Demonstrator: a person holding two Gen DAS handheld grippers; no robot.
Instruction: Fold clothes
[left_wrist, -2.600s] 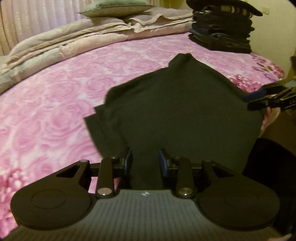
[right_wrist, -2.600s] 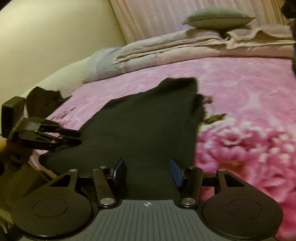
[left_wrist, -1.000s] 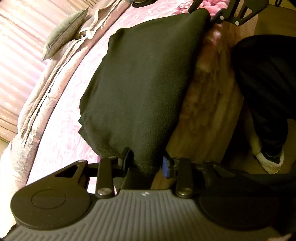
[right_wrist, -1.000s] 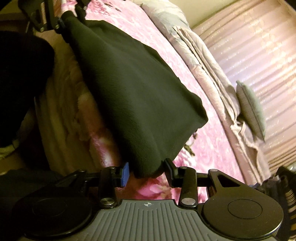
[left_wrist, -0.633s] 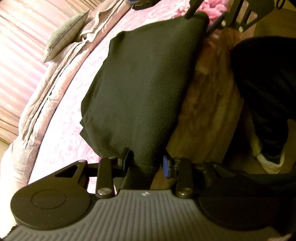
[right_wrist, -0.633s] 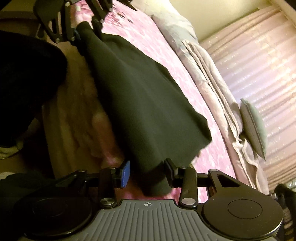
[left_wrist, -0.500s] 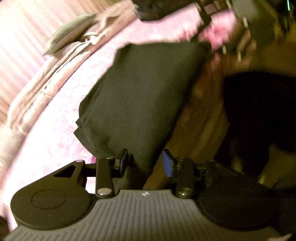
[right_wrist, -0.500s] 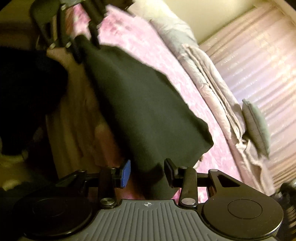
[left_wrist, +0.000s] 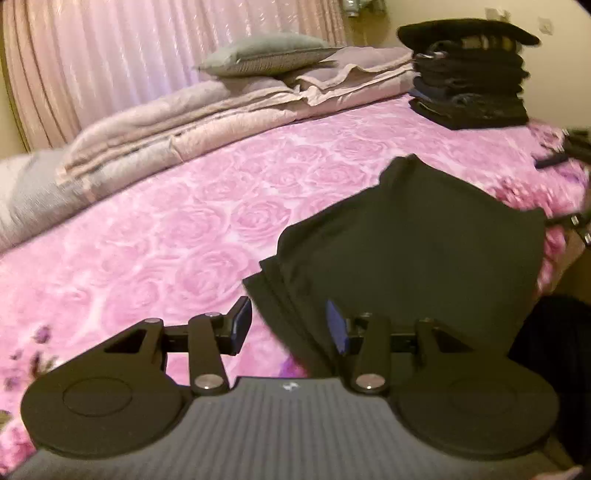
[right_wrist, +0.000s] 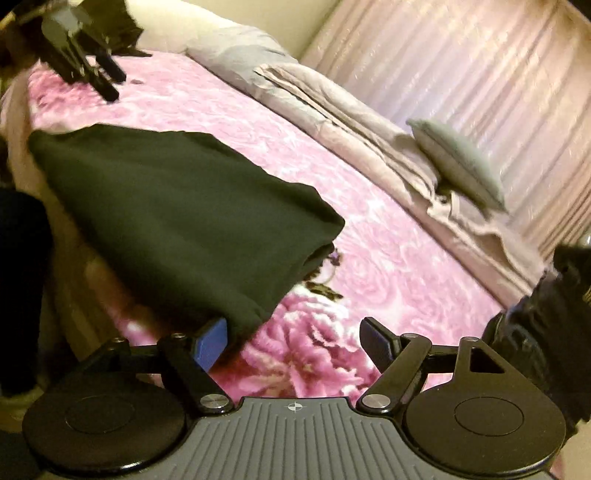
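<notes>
The dark garment (left_wrist: 417, 251) lies folded in several layers on the pink rose bedspread (left_wrist: 177, 236) near the bed's edge, one side drooping over it. It looks like soft, thick fleece: light, limp and unlikely to slip, best pinched at a corner through all the stacked edges. The left gripper (left_wrist: 288, 326) and the right gripper (right_wrist: 291, 341) both have jaws apart, holding nothing. A stack of folded clothes (left_wrist: 469, 92) sits further back.

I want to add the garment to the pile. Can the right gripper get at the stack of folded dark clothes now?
Probably yes: the right gripper is open and empty, and the stack of folded dark clothes sits just to its right with nothing between.
</notes>
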